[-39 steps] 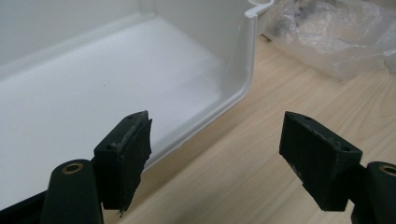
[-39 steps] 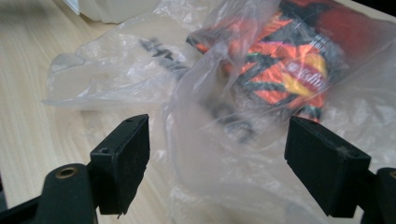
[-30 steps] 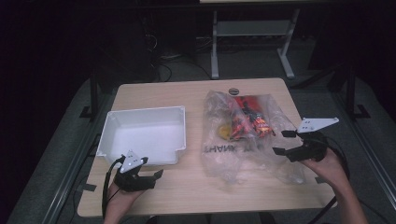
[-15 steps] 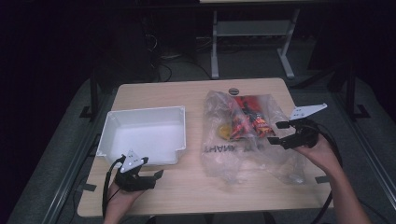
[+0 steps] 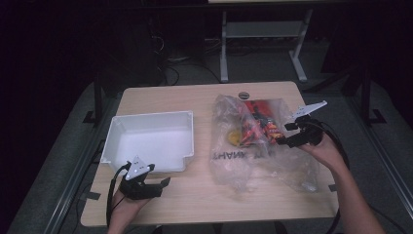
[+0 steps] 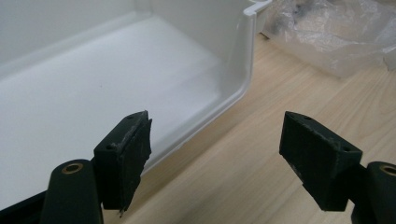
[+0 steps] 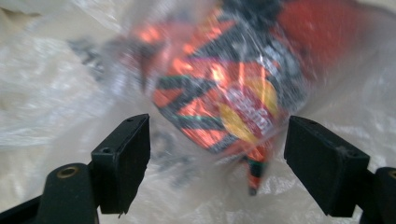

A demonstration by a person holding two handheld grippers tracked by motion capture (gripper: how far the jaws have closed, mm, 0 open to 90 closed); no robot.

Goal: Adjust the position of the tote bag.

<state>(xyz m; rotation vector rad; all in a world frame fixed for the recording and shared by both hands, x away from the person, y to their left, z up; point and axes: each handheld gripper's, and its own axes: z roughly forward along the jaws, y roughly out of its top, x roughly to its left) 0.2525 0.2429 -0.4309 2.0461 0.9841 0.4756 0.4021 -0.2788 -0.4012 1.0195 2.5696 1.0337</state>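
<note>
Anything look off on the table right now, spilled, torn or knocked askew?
Nothing stands out. The clear plastic bag lies crumpled but unspilled, the red snack packets inside it. The white bin sits flat and empty. The right gripper, open, is at the bag; the left gripper, open, is by the bin.

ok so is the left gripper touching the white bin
Cannot tell. In the left gripper view the open jaws of the left gripper sit over the near corner of the white bin, but the overlap hides any gap. The high view is too dark to settle it.
</note>
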